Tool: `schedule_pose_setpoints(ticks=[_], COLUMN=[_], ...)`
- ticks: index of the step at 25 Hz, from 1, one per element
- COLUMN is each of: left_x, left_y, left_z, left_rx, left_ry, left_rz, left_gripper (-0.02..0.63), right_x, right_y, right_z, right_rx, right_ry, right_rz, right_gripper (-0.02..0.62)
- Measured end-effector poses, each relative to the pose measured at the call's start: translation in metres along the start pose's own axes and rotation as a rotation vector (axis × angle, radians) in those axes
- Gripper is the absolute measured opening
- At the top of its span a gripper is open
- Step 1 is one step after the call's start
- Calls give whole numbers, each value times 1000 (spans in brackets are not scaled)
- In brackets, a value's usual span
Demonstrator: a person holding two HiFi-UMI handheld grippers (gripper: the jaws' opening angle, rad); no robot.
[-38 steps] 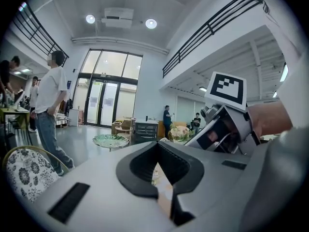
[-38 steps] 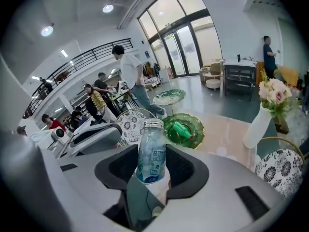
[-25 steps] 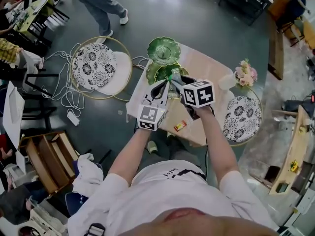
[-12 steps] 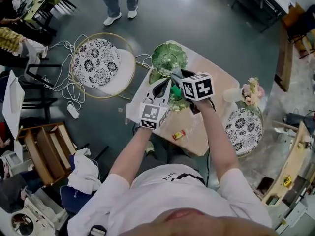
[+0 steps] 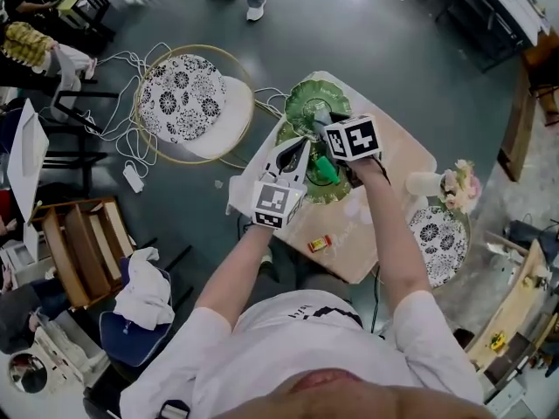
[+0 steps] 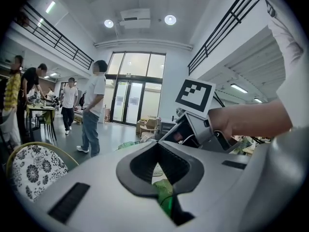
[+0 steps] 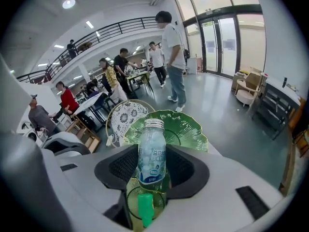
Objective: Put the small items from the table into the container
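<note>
Right gripper (image 7: 152,149) pinches bottle (image 7: 151,161) above dish (image 7: 160,197) holding a green piece (image 7: 145,209); left gripper (image 6: 155,143) pressed together; packet (image 5: 320,243) not yet off the desk (image 5: 345,253)

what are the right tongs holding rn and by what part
A small tablet bottle, pinched across its lower body by the right tongs, cap end sticking out.

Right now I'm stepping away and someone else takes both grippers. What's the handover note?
Left gripper: shut, empty.
Right gripper: shut on the tablet bottle, held above the green glass dish.
Done: a green stick lies in the dish.
Left to do: put the bottle in, then fetch the red-and-yellow packet from the table.
</note>
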State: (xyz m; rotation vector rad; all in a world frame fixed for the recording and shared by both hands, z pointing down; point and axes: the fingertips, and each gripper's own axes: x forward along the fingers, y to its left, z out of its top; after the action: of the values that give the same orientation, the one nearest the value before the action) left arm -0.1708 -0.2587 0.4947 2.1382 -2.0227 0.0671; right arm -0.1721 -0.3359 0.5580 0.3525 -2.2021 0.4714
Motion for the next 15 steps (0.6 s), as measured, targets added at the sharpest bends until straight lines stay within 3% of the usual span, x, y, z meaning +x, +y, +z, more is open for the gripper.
schedule_pose_setpoints(ticks=[9, 15], left_x=[5, 10], left_y=[7, 5], left_z=[2, 2], left_rx=[0, -4], left_ry=[9, 4], left_rz=[17, 4], left_gripper=[8, 8], right_x=[16, 14], right_y=[-3, -6], right_z=[-1, 5], right_rx=[-53, -47], right_ry=[69, 49], right_rz=[-1, 6], right_gripper=[193, 193])
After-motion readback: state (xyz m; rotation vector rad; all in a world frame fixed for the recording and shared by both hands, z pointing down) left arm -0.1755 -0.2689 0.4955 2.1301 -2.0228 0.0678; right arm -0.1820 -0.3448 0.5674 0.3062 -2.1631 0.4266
